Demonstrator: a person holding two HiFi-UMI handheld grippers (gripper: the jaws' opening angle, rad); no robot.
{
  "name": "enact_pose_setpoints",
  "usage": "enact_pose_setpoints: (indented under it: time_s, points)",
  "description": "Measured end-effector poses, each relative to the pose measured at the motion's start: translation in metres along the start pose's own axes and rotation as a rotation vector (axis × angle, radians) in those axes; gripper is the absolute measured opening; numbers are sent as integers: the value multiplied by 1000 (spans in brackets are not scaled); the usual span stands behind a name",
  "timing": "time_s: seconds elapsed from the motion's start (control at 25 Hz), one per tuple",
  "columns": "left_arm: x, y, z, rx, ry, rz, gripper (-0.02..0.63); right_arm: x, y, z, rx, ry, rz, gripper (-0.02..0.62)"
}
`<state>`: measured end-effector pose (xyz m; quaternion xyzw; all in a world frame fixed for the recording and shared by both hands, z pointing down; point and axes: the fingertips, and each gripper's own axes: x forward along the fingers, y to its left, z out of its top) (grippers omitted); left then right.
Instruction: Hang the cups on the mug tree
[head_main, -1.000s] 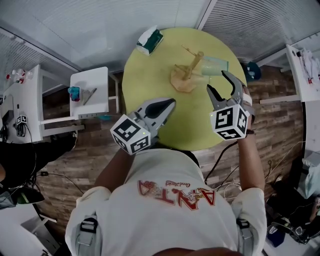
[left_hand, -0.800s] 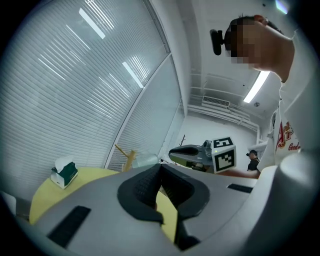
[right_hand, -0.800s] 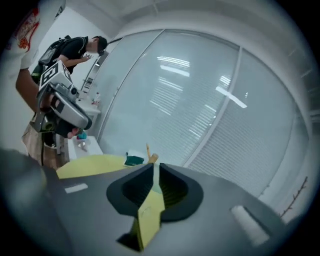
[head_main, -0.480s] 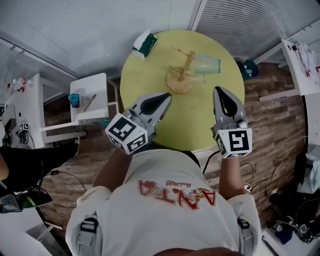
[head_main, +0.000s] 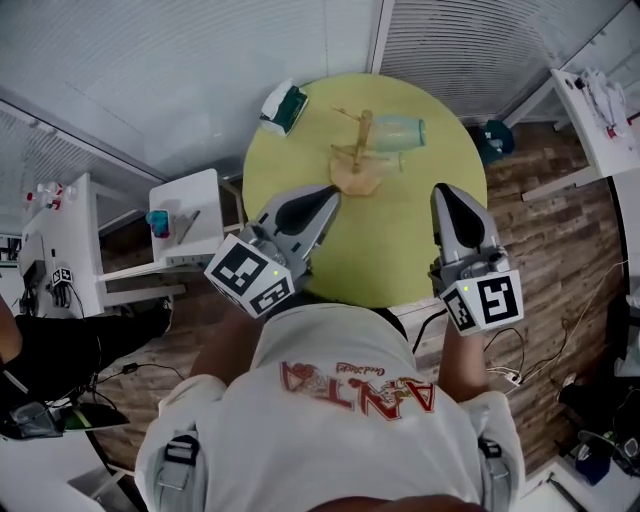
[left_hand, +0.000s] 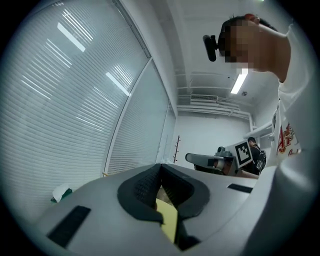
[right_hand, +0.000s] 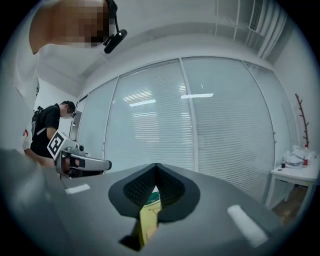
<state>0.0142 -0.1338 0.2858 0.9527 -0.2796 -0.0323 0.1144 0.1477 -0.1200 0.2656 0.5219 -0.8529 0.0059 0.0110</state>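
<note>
right gripper (head_main: 447, 193) | jaws: spread wide a second ago, now pressed together with nothing between them | position: drawn back from just beside the pale green translucent cup (head_main: 397, 131) at the wooden mug tree (head_main: 357, 152), now well apart from it, over the near edge of the round yellow table (head_main: 400, 265)

Your white T-shirt (head_main: 340, 440) carries the brand word "ANTA" in red capitals, upside down in the head view. The small red script beside it is too small to read. The cubes on your left gripper (head_main: 328, 192) and right gripper (head_main: 446, 190) bear black-and-white square code markers.
</note>
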Motion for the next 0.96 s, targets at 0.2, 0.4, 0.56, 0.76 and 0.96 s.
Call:
enact_pose_setpoints:
  time_s: [0.2, 0.4, 0.56, 0.76, 0.96]
  points:
    - [2, -5, 3, 12, -3, -7, 9, -8, 0, 1, -14, -7, -5, 0]
    - [1, -9, 3, 12, -5, -9, 9, -15, 4, 14, 0, -37, 16, 0]
    - [0, -9, 4, 8, -6, -6, 9, -12, 5, 17, -20, -36, 25, 0]
    - [-3, -4, 6, 6, -11, 4, 9, -6, 6, 16, -16, -33, 28, 0]
    - [-9, -2, 5, 6, -12, 10, 9, -3, 8, 15, -24, -40, 18, 0]
